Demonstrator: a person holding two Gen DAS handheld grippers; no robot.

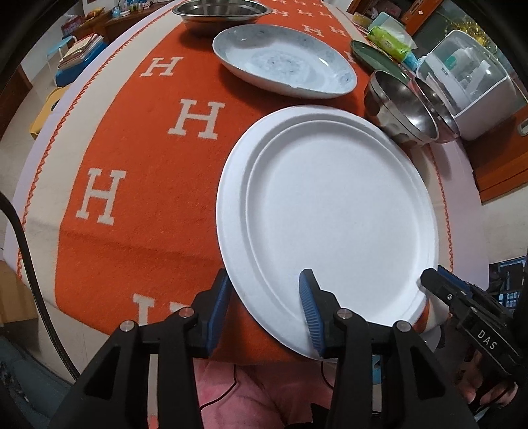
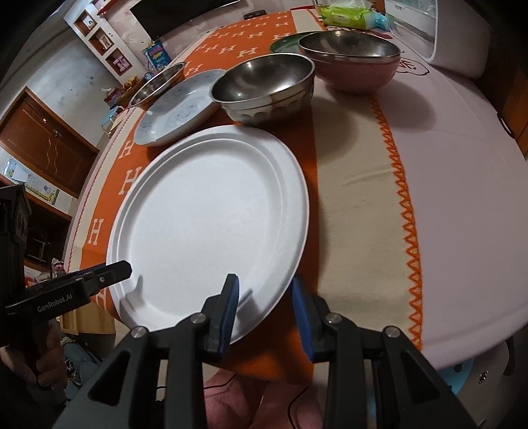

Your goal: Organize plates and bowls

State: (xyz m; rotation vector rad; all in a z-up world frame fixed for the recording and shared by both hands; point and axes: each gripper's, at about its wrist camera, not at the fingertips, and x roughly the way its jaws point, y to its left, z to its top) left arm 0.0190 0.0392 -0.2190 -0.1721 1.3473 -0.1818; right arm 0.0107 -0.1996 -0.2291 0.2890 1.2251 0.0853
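White plate (image 1: 330,211) on orange "H"-print cloth (image 1: 138,158). Left hand-held gripper (image 1: 264,316) "GenRobot.AI", right hand-held gripper (image 2: 264,313) "DAS": both part-open, straddling plate's near rim, pads not pressing.

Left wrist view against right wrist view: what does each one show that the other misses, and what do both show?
Only the left wrist view shows the whole big steel basin at the far end and the white appliance's clear domed lid. Only the right wrist view shows the wall shelf, the wooden cabinet and the wide bare pale table to the right. Both show the white paper plate with both grippers straddling its near rim, jaws apart, plus the blue-patterned dish, the steel bowl, the pink bowl and the orange cloth.
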